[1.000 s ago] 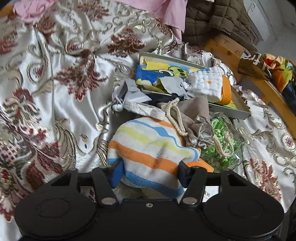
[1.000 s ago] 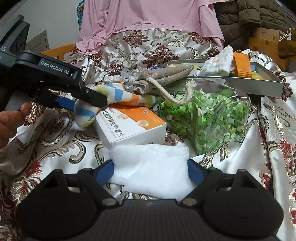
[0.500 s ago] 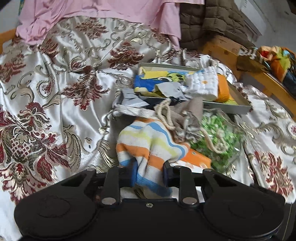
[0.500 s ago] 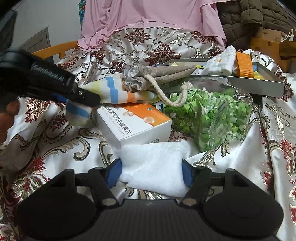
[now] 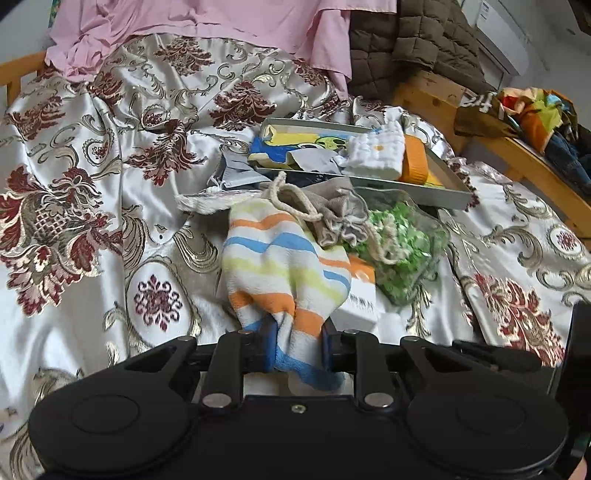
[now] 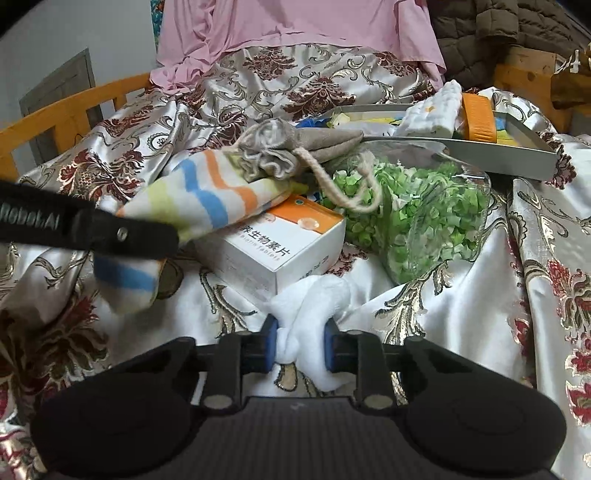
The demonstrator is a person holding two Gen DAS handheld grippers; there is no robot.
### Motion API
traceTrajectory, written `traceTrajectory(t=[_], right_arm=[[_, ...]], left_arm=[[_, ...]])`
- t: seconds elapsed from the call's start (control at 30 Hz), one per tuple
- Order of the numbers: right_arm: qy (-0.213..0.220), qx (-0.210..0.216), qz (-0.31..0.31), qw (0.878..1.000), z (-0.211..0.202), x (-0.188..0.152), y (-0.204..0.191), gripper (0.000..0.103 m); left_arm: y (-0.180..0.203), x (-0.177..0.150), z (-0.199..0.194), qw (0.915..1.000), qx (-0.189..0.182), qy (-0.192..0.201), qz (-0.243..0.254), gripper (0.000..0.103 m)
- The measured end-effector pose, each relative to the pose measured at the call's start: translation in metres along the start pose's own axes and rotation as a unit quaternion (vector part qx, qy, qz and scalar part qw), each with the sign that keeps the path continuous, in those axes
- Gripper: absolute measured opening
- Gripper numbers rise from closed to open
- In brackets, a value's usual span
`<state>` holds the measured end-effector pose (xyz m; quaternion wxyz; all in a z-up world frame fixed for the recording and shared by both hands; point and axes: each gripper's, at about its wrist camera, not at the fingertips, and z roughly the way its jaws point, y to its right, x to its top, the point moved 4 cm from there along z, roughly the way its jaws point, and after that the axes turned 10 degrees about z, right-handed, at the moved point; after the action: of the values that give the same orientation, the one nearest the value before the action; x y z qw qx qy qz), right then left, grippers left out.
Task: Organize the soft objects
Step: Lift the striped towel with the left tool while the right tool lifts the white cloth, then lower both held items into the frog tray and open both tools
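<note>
A striped cloth (image 5: 280, 266) of orange, blue and yellow bands lies on the patterned bedspread. My left gripper (image 5: 297, 332) pinches its near end, jaws still closing. In the right wrist view the same cloth (image 6: 207, 199) stretches from the pile to one of the left fingers (image 6: 140, 236). My right gripper (image 6: 300, 341) is closing on a fluffy white cloth (image 6: 314, 295), which bunches between the pads. A beige drawstring pouch (image 5: 332, 218) rests on the striped cloth's far end. A metal tray (image 5: 454, 195) behind holds a white quilted cloth (image 5: 376, 158).
A white and orange tablet box (image 6: 280, 243) and a clear bag of green bits (image 6: 424, 214) lie between the cloths and the tray. A pink garment (image 5: 221, 22) and a brown quilted jacket (image 5: 417, 44) sit at the back. The wooden bed frame (image 5: 517, 155) runs along the right.
The left jaws closed on the striped cloth and pulled it back, stretching it out of the pile. The right jaws closed on the white cloth, which went from flat to bunched.
</note>
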<state>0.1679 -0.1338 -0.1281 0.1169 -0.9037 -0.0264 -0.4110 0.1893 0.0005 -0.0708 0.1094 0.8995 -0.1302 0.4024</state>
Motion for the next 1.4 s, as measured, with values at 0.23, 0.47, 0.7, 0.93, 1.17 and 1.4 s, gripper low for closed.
traceTrajectory(t=[0.23,0.47,0.7,0.93,1.17,1.4], right_arm=[[0.021,-0.01,0.001,1.0,-0.027,0.002,0.003,0.017],[0.041,-0.003,0.028,0.999,-0.06,0.008,0.01,0.017],[0.086,0.016,0.053,0.995,-0.096,0.019,0.016,0.017],[0.134,0.028,0.059,0.989,-0.12,0.036,0.02,0.017],[0.171,0.021,0.077,0.982,-0.13,0.057,0.037,0.017],[0.184,0.022,0.071,0.98,-0.118,0.105,0.062,0.017]], left_arm=[[0.023,-0.009,-0.025,0.9985,0.001,-0.002,0.055,0.023],[0.036,-0.007,-0.054,0.9958,-0.006,-0.004,0.091,0.023],[0.047,0.0,-0.089,0.9953,-0.024,0.004,0.094,0.023],[0.053,0.023,-0.104,0.9962,-0.037,0.022,0.076,0.023],[0.068,0.079,-0.1,0.9913,-0.053,0.07,0.097,0.023],[0.068,0.141,-0.07,0.9887,-0.069,0.103,0.085,0.023]])
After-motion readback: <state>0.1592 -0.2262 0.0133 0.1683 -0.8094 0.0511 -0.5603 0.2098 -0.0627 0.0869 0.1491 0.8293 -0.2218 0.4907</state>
